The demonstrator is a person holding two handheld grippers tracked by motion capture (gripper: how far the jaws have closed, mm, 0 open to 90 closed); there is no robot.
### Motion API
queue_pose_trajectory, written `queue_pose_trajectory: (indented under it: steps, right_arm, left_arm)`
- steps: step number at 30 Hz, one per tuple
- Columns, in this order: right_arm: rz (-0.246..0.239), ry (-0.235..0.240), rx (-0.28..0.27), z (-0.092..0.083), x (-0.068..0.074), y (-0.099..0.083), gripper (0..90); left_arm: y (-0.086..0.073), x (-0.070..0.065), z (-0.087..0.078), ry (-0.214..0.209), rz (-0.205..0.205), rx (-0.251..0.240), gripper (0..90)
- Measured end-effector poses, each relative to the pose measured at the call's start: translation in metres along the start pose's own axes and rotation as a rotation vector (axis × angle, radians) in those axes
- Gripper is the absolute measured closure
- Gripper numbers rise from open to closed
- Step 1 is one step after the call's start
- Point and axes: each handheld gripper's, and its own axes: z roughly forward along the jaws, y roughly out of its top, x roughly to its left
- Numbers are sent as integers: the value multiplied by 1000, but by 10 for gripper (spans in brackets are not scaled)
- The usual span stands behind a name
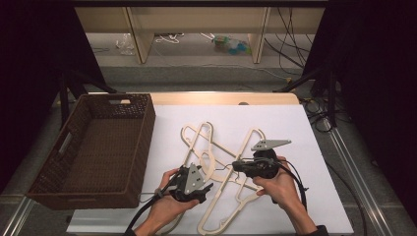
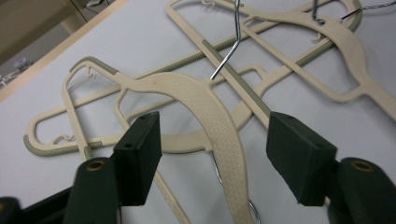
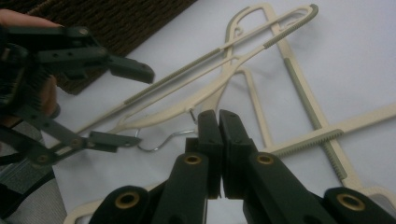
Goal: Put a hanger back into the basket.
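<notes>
Lying in a crossed pile on the white table [image 1: 295, 128] are a few cream hangers [image 1: 231, 167], just right of the brown basket [image 1: 93, 147]. Both grippers are down at the near end of the pile.

The left gripper [image 2: 212, 154] has its jaws apart. One hanger's curved arm [image 2: 219, 130] runs between them, and neither pad touches it. The silver wire hook [image 2: 226, 58] of that hanger sticks up past the jaws. In the high view the left gripper [image 1: 196, 184] sits low at the left edge of the pile, tipped toward the hangers. The left hand [image 1: 164, 199] wraps around its back, and the forearm comes in from the bottom.

The right gripper [image 3: 218, 126] has its jaws pressed tight together. Their tips sit where a thin wire hook [image 3: 161, 140] meets a cream hanger, but I cannot tell if the wire is pinched between them. In the high view the right gripper [image 1: 238, 166] points left over the middle of the pile. The right hand [image 1: 278, 184] holds it from behind, with the wrist coming in from the lower right. The two grippers are near each other, tips facing.
</notes>
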Motion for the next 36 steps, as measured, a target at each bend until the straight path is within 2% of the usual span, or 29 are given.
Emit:
queue_pose_trajectory:
  steps: [1, 4, 5, 8, 9, 10, 11, 12, 15, 16, 19, 20, 23, 24, 26, 27, 29, 33, 34, 36]
  right_arm:
    - [4, 6, 2, -1, 1, 1, 891]
    - [-2, 15, -4, -2, 4, 3, 891]
    - [-6, 14, -4, -3, 5, 4, 891]
    - [-16, 18, -7, -4, 8, 5, 891]
    - [-23, 13, -10, -4, 8, 6, 891]
    - [-25, 18, -12, -5, 9, 6, 891]
    - [-23, 22, -15, -5, 9, 7, 891]
    - [-30, 23, -18, -5, 10, 7, 891]
    - [-36, 26, -4, -7, 12, 10, 891]
    - [-38, 19, -21, -7, 13, 10, 891]
    - [-44, 26, -27, -7, 15, 11, 891]
    - [-46, 21, -26, -7, 15, 11, 891]
    - [-48, 26, -27, -8, 17, 13, 891]
    - [-47, 28, -27, -8, 17, 13, 891]
    - [-53, 25, -28, -8, 17, 13, 891]
    - [-48, 30, -25, -8, 18, 13, 891]
    - [-48, 34, -28, -8, 19, 14, 891]
    - [-61, 38, -36, -8, 24, 16, 891]
    - [-77, 36, -44, -7, 24, 17, 891]
    - [-72, 44, -41, -7, 27, 19, 891]
  left_arm:
    - [1, 1, 1, 2, 6, 11, 410]
    - [1, 2, 6, -20, -40, 19, 452]
    - [1, 3, 6, -30, -30, 39, 459]
    - [1, 3, 8, -26, -50, 35, 500]
    - [1, 4, 9, -16, -43, 36, 519]
    - [2, 5, 7, -14, -24, 59, 538]
    - [3, 5, 7, -16, -25, 60, 544]
    - [3, 4, 9, -24, -54, 34, 552]
    - [6, 4, 7, -29, -33, 51, 598]
    - [7, 3, 6, -26, -29, 50, 614]
    - [9, 3, 6, -28, -46, 33, 638]
    - [10, 4, 6, -30, -40, 44, 640]
    - [11, 4, 5, -25, -42, 50, 651]
    - [12, 4, 5, -27, -59, 56, 654]
    - [12, 4, 5, -22, -63, 59, 664]
    - [12, 4, 3, -12, -49, 72, 673]
    - [12, 4, 3, -1, -47, 70, 698]
    - [12, 6, 0, 18, -66, 67, 734]
    - [13, 7, -1, 17, -66, 76, 739]
    - [13, 7, -3, 27, -62, 82, 751]
